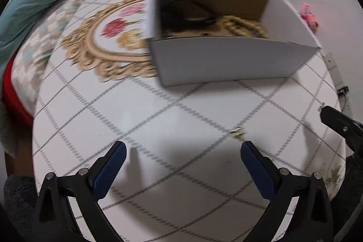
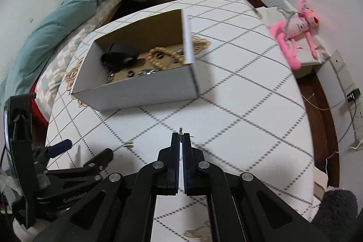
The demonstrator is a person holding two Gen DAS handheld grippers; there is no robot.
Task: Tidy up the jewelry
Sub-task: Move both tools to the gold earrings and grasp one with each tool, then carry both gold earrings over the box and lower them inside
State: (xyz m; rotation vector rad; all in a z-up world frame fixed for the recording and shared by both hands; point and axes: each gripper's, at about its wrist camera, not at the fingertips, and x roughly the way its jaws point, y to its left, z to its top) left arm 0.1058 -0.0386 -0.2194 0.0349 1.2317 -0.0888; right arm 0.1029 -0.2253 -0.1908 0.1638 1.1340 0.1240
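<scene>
Jaws first: the right gripper (image 2: 181, 140) is pinched nearly closed on a tiny earring (image 2: 180, 131), just the metal end poking out past the tips, with what looks like a thin post jutting to the side. The left gripper (image 1: 182, 157) hangs wide open over the tabletop (image 1: 140, 119), holding nothing.

Just ahead of the left one, a second small gold piece (image 1: 237, 130) lies loose on the checked cloth, near its right finger but not touching.

Further back sits the box (image 2: 136, 92), open top, already holding beads (image 2: 162, 58), a black pouch (image 2: 119, 53) and some silvery bits. A pink plush (image 2: 297, 31) lies far right by the wall.

What worries me: that grip on the earring is only at the very tips, so any jolt on the way to the box could flick it out, and it'd vanish on this patterned cloth. Also the loose piece is flat and tiny, so the left jaws could easily just shove it around.
</scene>
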